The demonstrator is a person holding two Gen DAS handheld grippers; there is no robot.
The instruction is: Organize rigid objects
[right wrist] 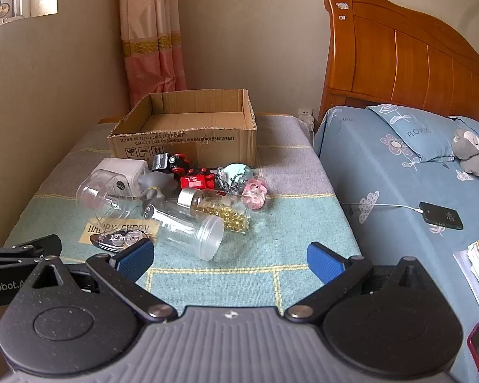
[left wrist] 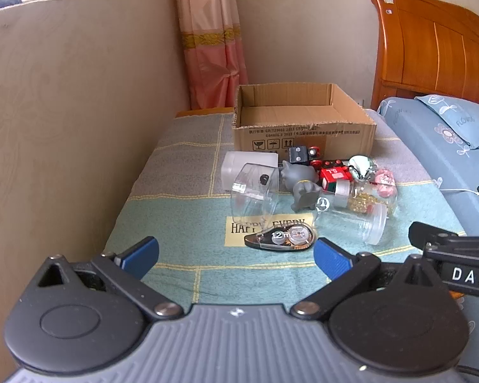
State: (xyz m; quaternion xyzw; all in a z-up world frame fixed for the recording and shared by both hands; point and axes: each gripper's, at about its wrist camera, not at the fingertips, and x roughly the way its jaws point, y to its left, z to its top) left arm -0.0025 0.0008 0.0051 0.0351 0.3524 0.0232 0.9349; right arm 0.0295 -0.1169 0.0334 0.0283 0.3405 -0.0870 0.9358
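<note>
Left gripper [left wrist: 236, 252]: jaws spread as wide as they go, blue pads bare, nothing between them, tilted down over the checked cloth [left wrist: 175, 223]. Right gripper [right wrist: 230, 255]: likewise fully spread and holding nothing, same downward tilt. The two stand side by side; part of each shows at the edge of the other's view.

Items ahead of the jaws, all resting on the cloth:
- Correction tape dispenser [left wrist: 281, 238], nearest, just beyond the left gripper's right pad, lying on a yellow printed patch.
- Clear jar with frosted lid [right wrist: 191, 229], on its side, just ahead of the right gripper's left pad.
- Second clear jar [left wrist: 255, 191], tipped over, further ahead and left of the dispenser.
- Bottle of golden capsules [right wrist: 220, 209], silver cap, on its side behind the frosted-lid jar, touching it.
- Grey animal figures [left wrist: 303, 188], red toy vehicle [right wrist: 196, 181], black-and-red toy car [right wrist: 172, 162], white box [right wrist: 124, 169], pink trinket [right wrist: 255, 193] and a key ring with a round disc [right wrist: 236, 172], clustered beyond the jars.
- Cardboard box [right wrist: 182, 143], open-topped, nothing visible inside, farthest from both grippers, directly behind the cluster.

Bed [right wrist: 399, 159] lies to the right of the right gripper.
</note>
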